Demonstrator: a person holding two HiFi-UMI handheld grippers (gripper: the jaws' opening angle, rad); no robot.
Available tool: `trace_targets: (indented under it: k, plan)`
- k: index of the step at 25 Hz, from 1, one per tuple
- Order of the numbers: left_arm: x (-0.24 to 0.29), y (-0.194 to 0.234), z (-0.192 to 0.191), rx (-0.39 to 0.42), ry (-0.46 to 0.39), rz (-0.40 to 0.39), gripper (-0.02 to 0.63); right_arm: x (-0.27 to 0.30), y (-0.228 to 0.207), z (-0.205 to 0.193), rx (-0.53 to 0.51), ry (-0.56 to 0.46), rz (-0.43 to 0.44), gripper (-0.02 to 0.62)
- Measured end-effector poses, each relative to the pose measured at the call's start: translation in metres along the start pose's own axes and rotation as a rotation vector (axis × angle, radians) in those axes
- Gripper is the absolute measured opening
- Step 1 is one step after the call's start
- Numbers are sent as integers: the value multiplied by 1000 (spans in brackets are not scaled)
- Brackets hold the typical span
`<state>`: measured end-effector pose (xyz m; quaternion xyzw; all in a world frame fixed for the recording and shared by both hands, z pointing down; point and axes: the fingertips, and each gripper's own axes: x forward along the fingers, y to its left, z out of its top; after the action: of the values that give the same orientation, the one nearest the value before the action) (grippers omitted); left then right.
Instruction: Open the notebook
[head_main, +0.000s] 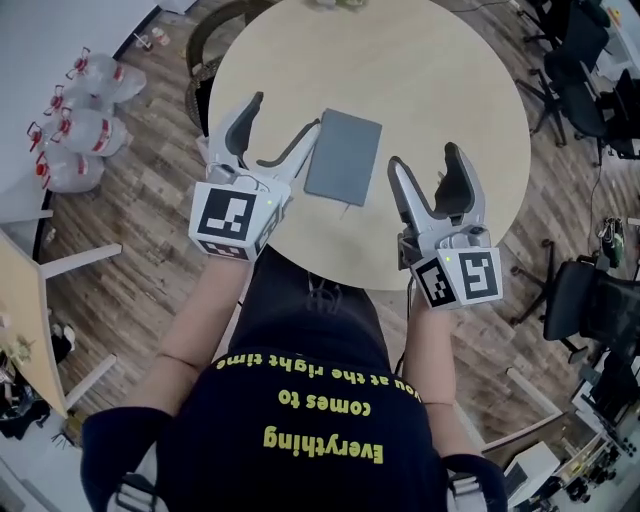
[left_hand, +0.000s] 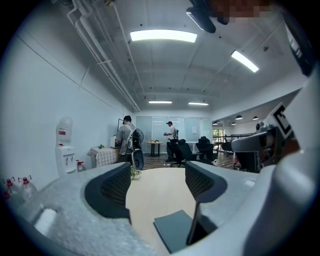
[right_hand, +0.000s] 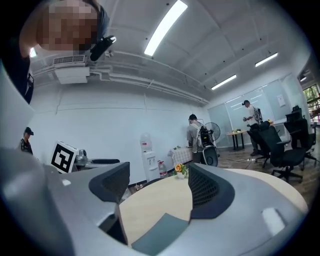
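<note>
1. The closed, slate-grey rectangular notebook (head_main: 343, 156) lies flat and slightly askew on the round pale-beige surface (head_main: 420, 80), between the two tools.
2. The left tool (head_main: 288, 112) is spread wide with nothing between its jaws. Its inner jaw tip sits at the notebook's left edge; I cannot tell whether it touches.
3. The right tool (head_main: 423, 155) also gapes empty, a little apart from the notebook's right edge.
4. Likely risk: the cover lies flush, so a blunt jaw tip may skate over it rather than catch underneath.
5. The surface looks smooth, so a sideways push could slide or spin the unpinned notebook.
6. The spine side isn't visible, so prying the wrong edge would lift the whole book.
</note>
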<state>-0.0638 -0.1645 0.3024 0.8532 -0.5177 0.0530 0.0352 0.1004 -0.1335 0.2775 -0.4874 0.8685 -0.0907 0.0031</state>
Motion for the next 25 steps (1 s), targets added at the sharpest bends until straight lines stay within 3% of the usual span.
trace_targets:
  k: [7,14,25]
  plan:
    - [27,6,-25,-57,30,-98,342,18,-7,-62,85,113,-80,371]
    - [35,14,-59,-73,91,-134,342,44,18,-149,98,313,-11,350]
    - [41,19,-104,-107,159,-186,341,64,65,-288,-116,639,160,261]
